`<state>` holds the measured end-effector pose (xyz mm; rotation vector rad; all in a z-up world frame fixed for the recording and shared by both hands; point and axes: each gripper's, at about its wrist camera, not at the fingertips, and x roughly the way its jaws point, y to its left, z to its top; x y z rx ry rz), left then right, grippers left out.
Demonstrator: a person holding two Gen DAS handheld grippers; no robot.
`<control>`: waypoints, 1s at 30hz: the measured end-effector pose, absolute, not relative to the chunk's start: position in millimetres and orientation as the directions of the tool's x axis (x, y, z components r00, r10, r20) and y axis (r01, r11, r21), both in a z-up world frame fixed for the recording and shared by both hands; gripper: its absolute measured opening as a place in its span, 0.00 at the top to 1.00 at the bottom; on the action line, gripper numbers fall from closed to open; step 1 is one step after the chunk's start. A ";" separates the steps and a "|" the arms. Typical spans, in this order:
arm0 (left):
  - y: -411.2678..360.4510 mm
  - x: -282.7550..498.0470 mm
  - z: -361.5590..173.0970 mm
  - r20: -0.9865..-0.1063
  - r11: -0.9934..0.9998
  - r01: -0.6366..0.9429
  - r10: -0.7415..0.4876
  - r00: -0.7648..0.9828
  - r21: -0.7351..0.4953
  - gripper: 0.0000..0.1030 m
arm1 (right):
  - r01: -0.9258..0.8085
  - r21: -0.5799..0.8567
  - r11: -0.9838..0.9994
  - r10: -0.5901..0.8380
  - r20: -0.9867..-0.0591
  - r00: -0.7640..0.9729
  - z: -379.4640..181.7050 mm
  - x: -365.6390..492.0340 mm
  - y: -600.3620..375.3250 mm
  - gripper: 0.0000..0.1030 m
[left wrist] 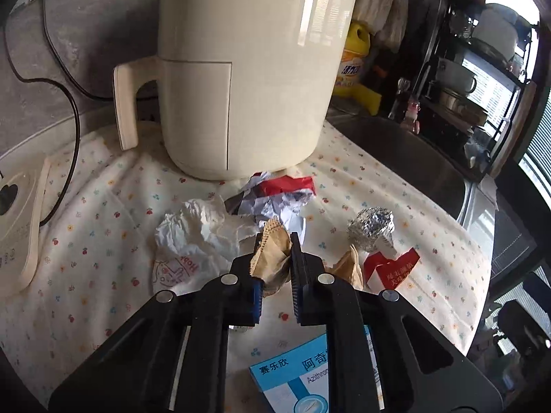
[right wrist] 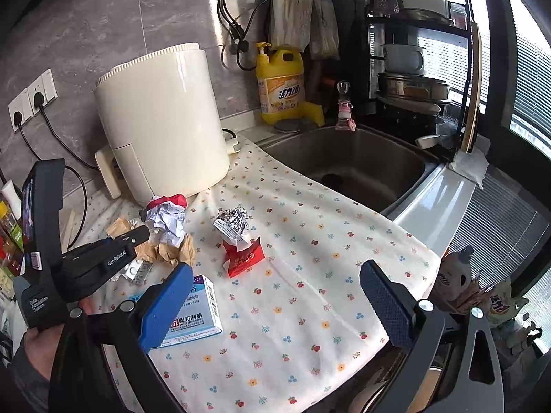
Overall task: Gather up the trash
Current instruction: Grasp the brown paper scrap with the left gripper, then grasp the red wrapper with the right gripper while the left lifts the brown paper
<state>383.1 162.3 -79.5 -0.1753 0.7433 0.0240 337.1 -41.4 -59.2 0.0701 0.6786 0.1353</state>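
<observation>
Trash lies on a flowered cloth (left wrist: 103,186) on the counter. My left gripper (left wrist: 275,244) is shut on a crumpled brown paper wrapper (left wrist: 272,258); it also shows in the right wrist view (right wrist: 144,232). Around it lie a white tissue (left wrist: 196,230), a red-and-white crumpled wrapper (left wrist: 279,196), a foil ball (left wrist: 372,230), a red packet (left wrist: 389,268) and a blue-white medicine box (left wrist: 292,382). My right gripper (right wrist: 275,296) is open and empty above the cloth (right wrist: 310,241), right of the medicine box (right wrist: 196,313), near the red packet (right wrist: 244,258) and foil ball (right wrist: 232,222).
A cream air fryer (left wrist: 255,69) stands just behind the trash. A steel sink (right wrist: 354,165) lies to the right, with a yellow detergent bottle (right wrist: 280,82) and a dish rack (right wrist: 413,69) behind it. Power cords (left wrist: 69,103) run on the left. A blister pack (right wrist: 137,272) lies by the box.
</observation>
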 end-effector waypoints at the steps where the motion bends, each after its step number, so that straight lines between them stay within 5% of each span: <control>1: 160.6 384.2 -76.5 -0.668 0.986 -0.080 -0.037 0.743 -0.144 0.87 | -0.102 0.110 0.989 0.148 -0.622 0.769 -60.5 340.1 -39.6 0.08; 6: 155.4 391.6 -62.4 -0.623 0.988 -0.066 -0.034 0.782 -0.137 0.87 | -0.107 0.118 0.987 0.158 -0.627 0.763 -68.4 357.7 -31.6 0.08; 11: 155.0 400.8 -54.0 -0.598 0.992 -0.066 -0.014 0.802 -0.111 0.87 | -0.121 0.169 0.978 0.203 -0.650 0.732 -82.0 379.4 -27.0 0.21; 21: 150.3 418.6 -70.8 -0.606 0.996 -0.087 0.051 0.794 -0.030 0.86 | -0.121 0.222 0.968 0.242 -0.681 0.691 -112.8 412.6 -15.0 0.33; 23: 149.0 421.0 -72.6 -0.611 0.996 -0.085 0.050 0.790 -0.028 0.86 | -0.116 0.230 0.966 0.246 -0.695 0.676 -118.4 419.3 -13.9 0.47; 26: 148.0 422.7 -73.6 -0.618 0.996 -0.084 0.047 0.785 -0.031 0.86 | -0.112 0.234 0.966 0.250 -0.718 0.650 -124.1 425.6 -13.7 0.92; 30: 146.4 421.2 -72.6 -0.622 0.996 -0.077 0.033 0.782 -0.043 0.86 | -0.123 0.229 0.966 0.251 -0.697 0.672 -117.2 414.6 -15.7 0.99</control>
